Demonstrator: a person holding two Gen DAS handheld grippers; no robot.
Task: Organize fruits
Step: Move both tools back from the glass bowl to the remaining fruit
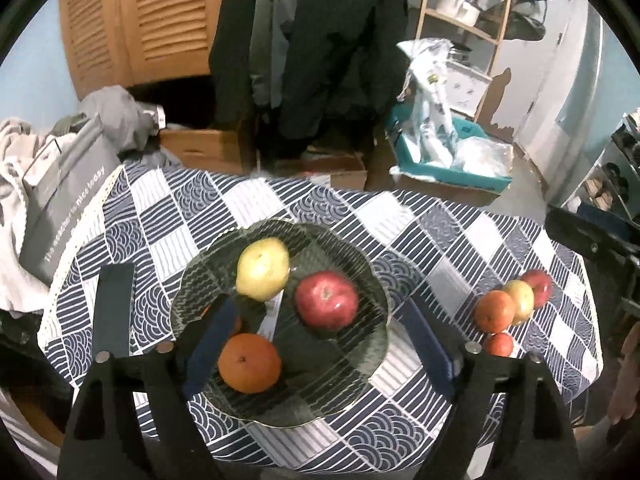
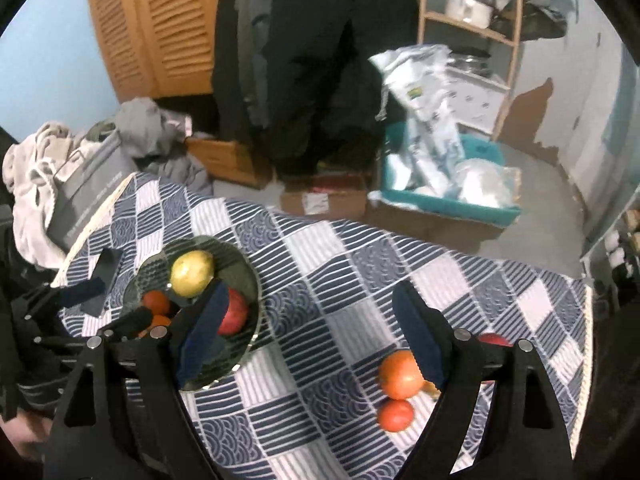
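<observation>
A dark glass plate on the checked tablecloth holds a yellow pear, a red apple and an orange; another orange fruit is half hidden behind my left finger. My left gripper is open and empty above the plate. To the right lie loose fruits: an orange, a yellow-red apple, a red apple and a small red fruit. My right gripper is open and empty above the cloth, the plate to its left and an orange and small red fruit by its right finger.
The table is round, its far edge close behind the plate. A grey bag and clothes lie at the left edge. Beyond stand cardboard boxes, a teal bin and a wooden shelf.
</observation>
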